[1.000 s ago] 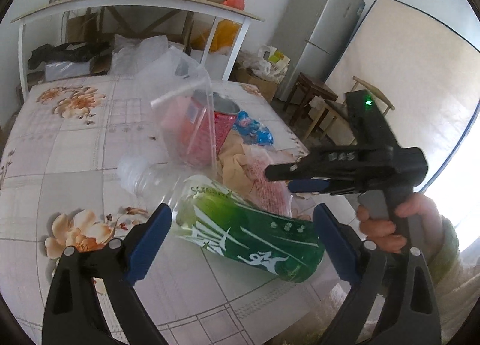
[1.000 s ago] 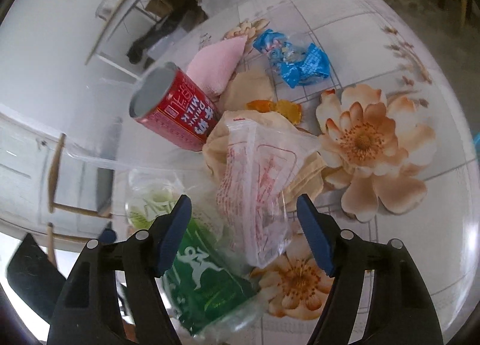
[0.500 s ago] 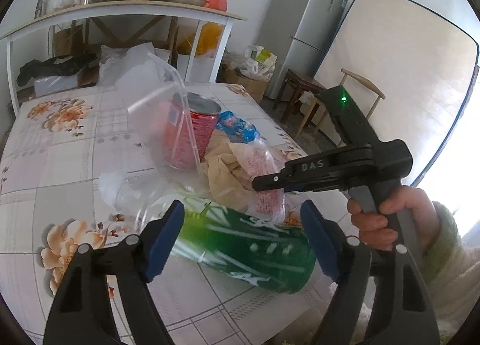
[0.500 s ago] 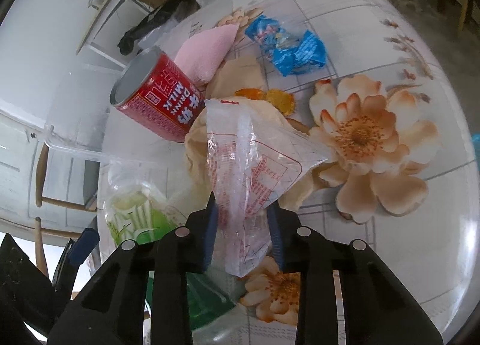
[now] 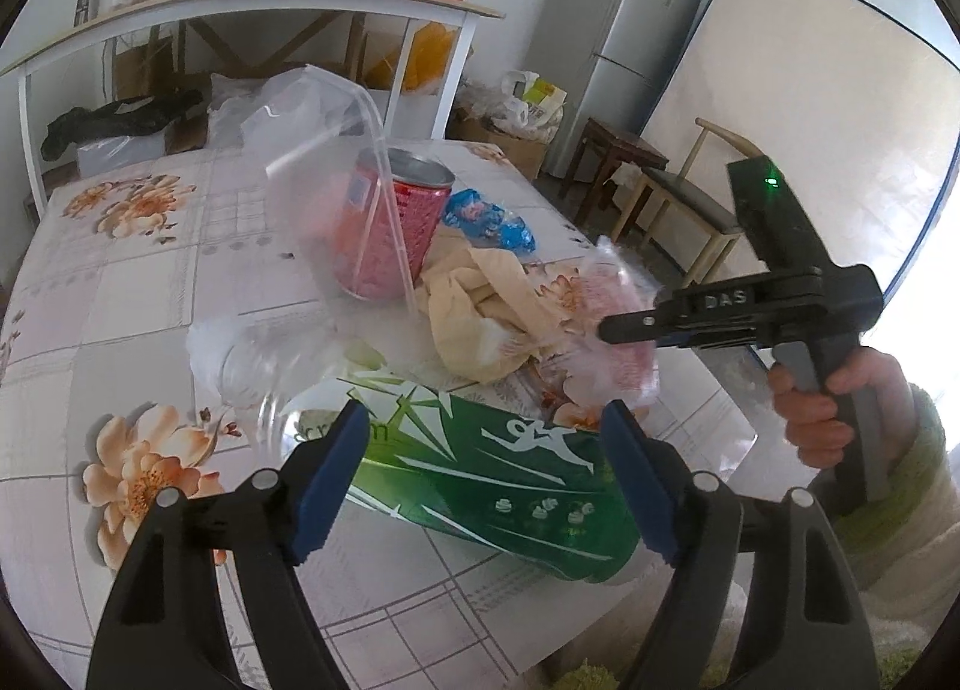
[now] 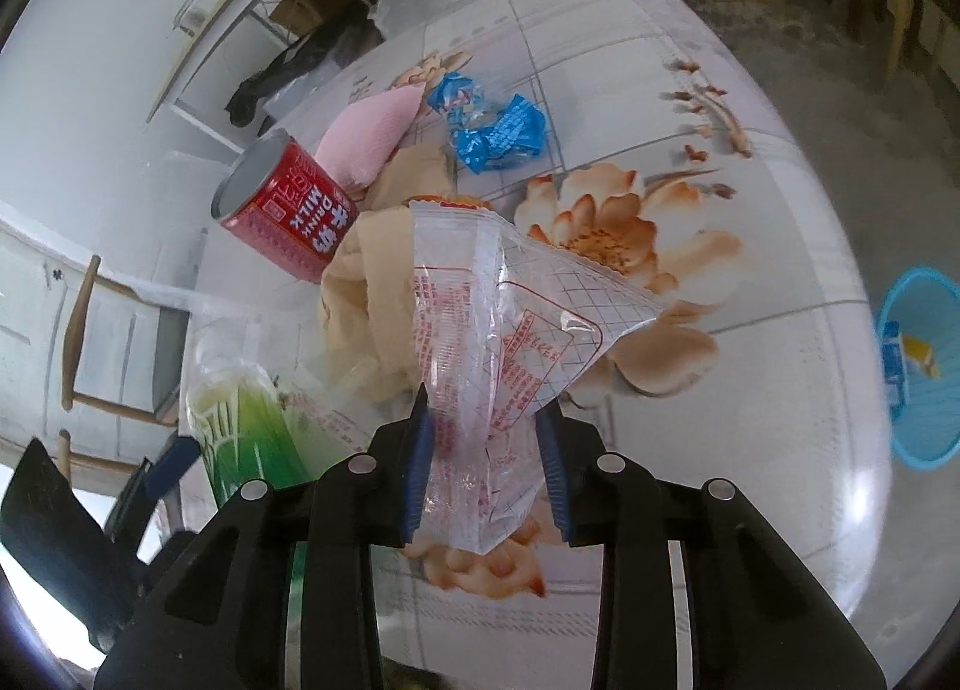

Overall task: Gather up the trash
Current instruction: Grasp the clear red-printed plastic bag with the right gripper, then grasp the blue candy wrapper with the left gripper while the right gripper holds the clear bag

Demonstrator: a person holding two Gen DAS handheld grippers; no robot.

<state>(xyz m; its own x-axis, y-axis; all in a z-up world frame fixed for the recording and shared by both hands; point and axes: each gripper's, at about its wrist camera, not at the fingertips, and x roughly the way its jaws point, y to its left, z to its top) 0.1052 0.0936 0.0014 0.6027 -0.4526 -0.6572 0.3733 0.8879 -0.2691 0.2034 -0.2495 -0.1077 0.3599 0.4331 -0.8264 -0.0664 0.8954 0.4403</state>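
On my right-wrist feed the red can (image 6: 288, 216) at about ten o'clock carries white lettering; I read "DRINK MILK" running upside down along its side, with larger Chinese characters beside it that I cannot make out. The clear wrapper (image 6: 510, 330) at centre is covered with red printed text and a grid pattern, all too fine for me to read. On my left-wrist feed, the black body of the right gripper (image 5: 729, 300) at three o'clock is embossed "DAS". The green bottle label (image 5: 498, 474) at six o'clock shows a white running-figure logo and some white script, which I cannot read.
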